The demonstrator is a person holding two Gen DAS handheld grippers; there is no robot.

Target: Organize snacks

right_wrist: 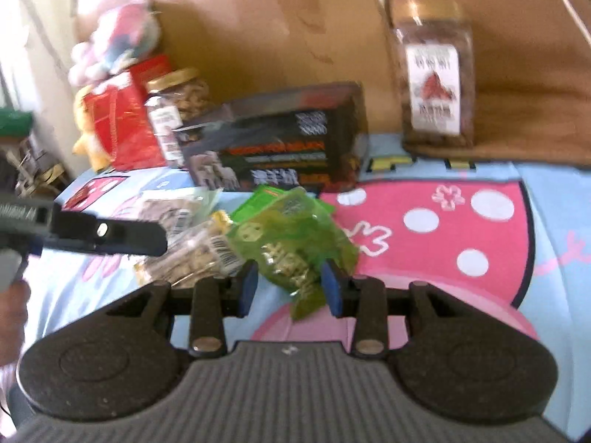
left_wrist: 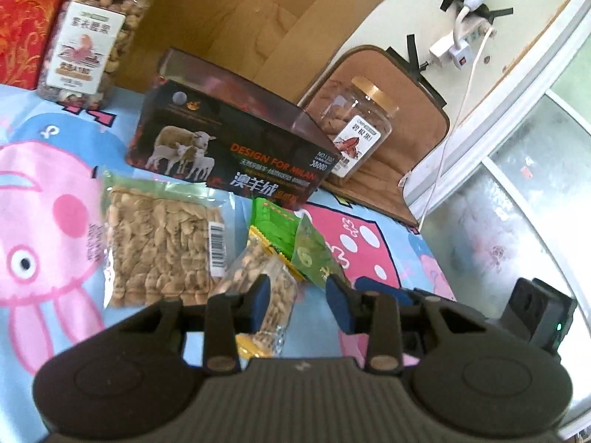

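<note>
**Both grippers held over the snack packets**

The left gripper (left_wrist: 297, 301) was held tilted downward over the bed sheet (left_wrist: 44, 192), its blue pads partly apart; a clear packet of seeds with yellow ends (left_wrist: 258, 288) lay between them, against the left pad, and no squeeze could be made out. In the right wrist view the left gripper was seen from the side as a dark bar at the left edge, with part of a hand (right_wrist: 11, 306) below it. The right gripper (right_wrist: 290, 288) was also tilted downward, its pads standing apart on either side of a crumpled green packet (right_wrist: 291, 243); whether they pressed it could not be told.

The surface was a cartoon-printed sheet in light blue and pink, backed by brown cardboard (left_wrist: 236, 11) and a brown padded mat (left_wrist: 406, 140). A power strip with cables (left_wrist: 461, 44) was fixed to the wall at the right.

Near the far left corner a gold-lidded jar of nuts (left_wrist: 96, 37) stood beside a red box (left_wrist: 26, 18). A flat packet of pale seeds (left_wrist: 162, 243) lay in front of a dark box printed with sheep (left_wrist: 229, 147). A second, partly filled jar (left_wrist: 354, 129) stood on the mat at the right.
</note>
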